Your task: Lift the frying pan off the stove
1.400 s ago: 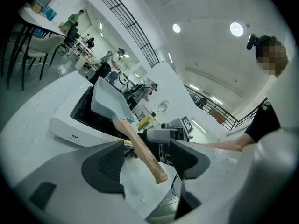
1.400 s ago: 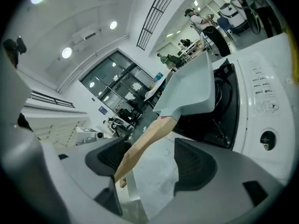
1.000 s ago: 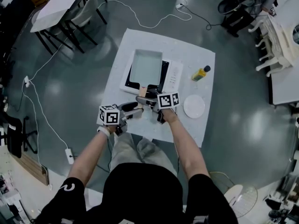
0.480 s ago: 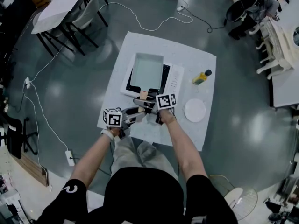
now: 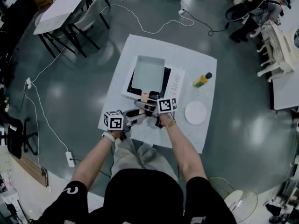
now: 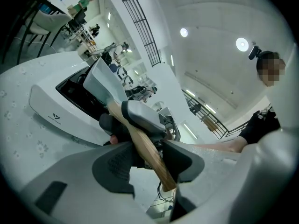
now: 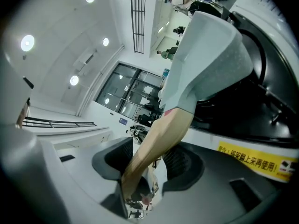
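A pale rectangular frying pan (image 5: 147, 73) sits on the black top of a white stove (image 5: 174, 80), and its wooden handle (image 5: 145, 97) points toward me. My right gripper (image 5: 148, 107) holds the handle close to the pan. My left gripper (image 5: 135, 115) holds it nearer the free end. In the left gripper view the handle (image 6: 140, 143) runs between the left gripper's (image 6: 149, 160) pads, with the right gripper's grey jaw (image 6: 140, 118) just ahead. In the right gripper view the handle (image 7: 154, 143) fills the gap of the right gripper (image 7: 149, 164). Both pairs of jaws are closing onto the wood.
A yellow bottle (image 5: 201, 80) and a white plate (image 5: 195, 112) stand on the white table (image 5: 196, 134) right of the stove. A cable (image 5: 154, 27) trails over the floor beyond. Tables and chairs (image 5: 70, 13) stand at far left.
Both grippers' jaws have narrowed round the pan handle. The left gripper has drawn in closer beside the right one. The pan still rests on the stove.
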Motion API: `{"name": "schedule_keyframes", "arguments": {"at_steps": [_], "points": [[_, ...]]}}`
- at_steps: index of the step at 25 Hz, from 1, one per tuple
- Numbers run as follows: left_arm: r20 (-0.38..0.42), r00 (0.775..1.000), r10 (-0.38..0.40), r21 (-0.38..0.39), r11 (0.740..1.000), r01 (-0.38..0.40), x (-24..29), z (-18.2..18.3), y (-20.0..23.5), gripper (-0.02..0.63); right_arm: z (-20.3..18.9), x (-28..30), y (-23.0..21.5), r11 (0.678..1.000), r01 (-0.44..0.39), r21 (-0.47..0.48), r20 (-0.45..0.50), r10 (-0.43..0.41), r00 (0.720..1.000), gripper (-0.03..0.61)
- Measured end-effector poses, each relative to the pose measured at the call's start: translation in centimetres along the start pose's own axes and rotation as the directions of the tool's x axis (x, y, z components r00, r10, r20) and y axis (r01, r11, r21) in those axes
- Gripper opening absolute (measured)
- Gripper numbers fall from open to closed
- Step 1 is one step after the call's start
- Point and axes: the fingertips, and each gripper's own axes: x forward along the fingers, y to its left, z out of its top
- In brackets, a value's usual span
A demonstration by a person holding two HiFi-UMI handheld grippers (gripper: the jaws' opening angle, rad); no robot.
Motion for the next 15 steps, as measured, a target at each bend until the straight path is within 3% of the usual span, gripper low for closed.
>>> {"name": "schedule_keyframes", "arguments": {"at_steps": [6,15], "points": [[0.012,1.000,-0.005,0.015,1.000,0.005,0.0,0.4,-0.7,0.184,0.3,-0.4,0.7,1.000,0.002,-0.028,0.020,-0.002,1.000,0.189],[0.042,0.999,-0.028,0.077,0.997,0.025,-0.3,2.7,-4.3,0.183,2.1,-1.0,5.3,0.993,-0.013,-0.115,0.026,0.016,1.000,0.192]]}}
